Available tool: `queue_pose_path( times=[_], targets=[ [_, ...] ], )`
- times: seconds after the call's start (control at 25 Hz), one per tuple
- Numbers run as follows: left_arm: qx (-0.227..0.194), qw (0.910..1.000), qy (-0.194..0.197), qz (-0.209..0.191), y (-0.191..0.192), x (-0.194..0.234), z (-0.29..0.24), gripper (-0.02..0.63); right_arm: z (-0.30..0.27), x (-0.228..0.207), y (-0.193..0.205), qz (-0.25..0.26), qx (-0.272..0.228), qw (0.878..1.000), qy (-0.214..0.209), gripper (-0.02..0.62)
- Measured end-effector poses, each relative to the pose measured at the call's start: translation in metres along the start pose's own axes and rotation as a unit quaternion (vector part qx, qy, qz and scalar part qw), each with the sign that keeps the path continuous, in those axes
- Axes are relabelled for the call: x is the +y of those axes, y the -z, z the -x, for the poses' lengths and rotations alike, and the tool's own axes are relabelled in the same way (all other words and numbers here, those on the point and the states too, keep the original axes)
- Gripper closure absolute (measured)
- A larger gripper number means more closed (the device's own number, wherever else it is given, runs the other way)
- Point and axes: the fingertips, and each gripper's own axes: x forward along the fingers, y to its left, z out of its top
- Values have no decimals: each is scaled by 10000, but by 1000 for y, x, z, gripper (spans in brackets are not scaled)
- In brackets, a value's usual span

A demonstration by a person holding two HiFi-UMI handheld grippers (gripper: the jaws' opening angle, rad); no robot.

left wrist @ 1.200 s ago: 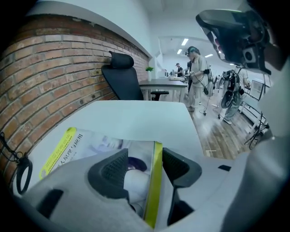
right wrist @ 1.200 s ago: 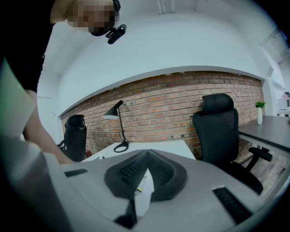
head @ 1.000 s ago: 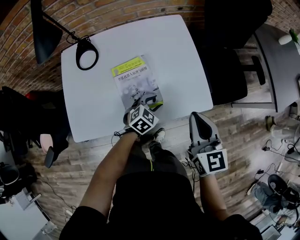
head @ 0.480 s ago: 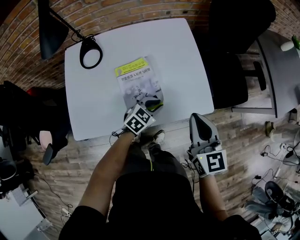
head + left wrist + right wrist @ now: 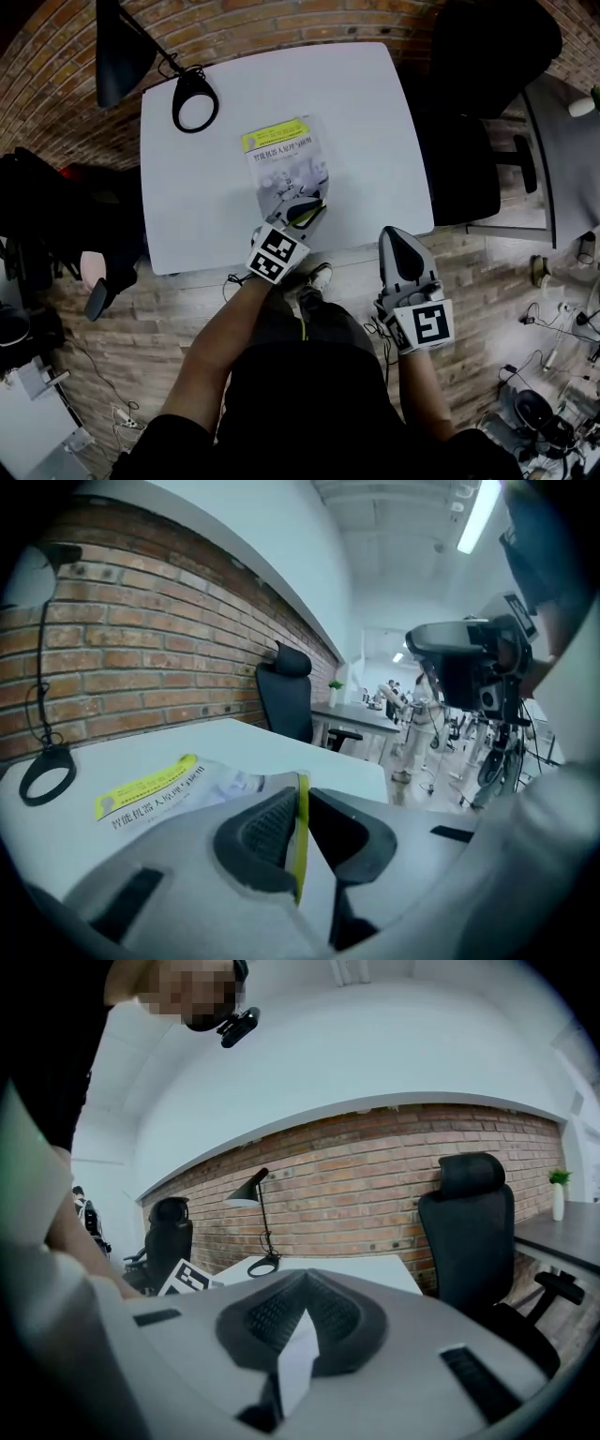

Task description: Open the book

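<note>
We are clamping our left tool [image 5: 305, 214], its jaws just closing, on the near cover edge of the book [image 5: 286, 169]; our right tool [image 5: 401, 246] is hanging shut off the counter's [image 5: 375, 122] near edge.

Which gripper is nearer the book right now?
Left. The left gripper sits at the book's near edge, its jaws having just been closing on the cover. The right gripper hangs shut off the table's near edge, right of the book, touching nothing.

Book [image 5: 286, 164]: corner at 5 o'clock hidden under the left gripper [image 5: 307, 208].
Cover print: smaller characters too small to read.
Lamp [image 5: 117, 52]: shade at 11 o'clock cut by top edge.
</note>
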Motion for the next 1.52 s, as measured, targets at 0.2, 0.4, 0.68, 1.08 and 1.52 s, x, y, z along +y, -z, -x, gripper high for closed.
queue_pose_path(
  times=[0.2, 0.4, 0.68, 1.08, 1.52],
  targets=[
    [-864, 9873, -650, 1168, -16, 25, 38, 558, -5, 9, 4, 201, 83, 9996, -193, 584],
    [-1771, 9464, -1125, 2457, -20, 51, 80, 563, -19, 31, -10, 205, -153, 9982, -537, 584],
    [-3150, 8385, -1707, 4106, -5, 93, 148, 561, -30, 48, -8, 442, 54, 9959, -791, 584],
    [-4417, 7145, -2204, 4958, 21, 138, 234, 569, -40, 71, -15, 524, 23, 9930, -1054, 584],
    [-4921, 6585, -2538, 5097, 35, 173, 285, 577, -55, 93, -16, 611, 1, 9893, -1326, 584]
  ],
)
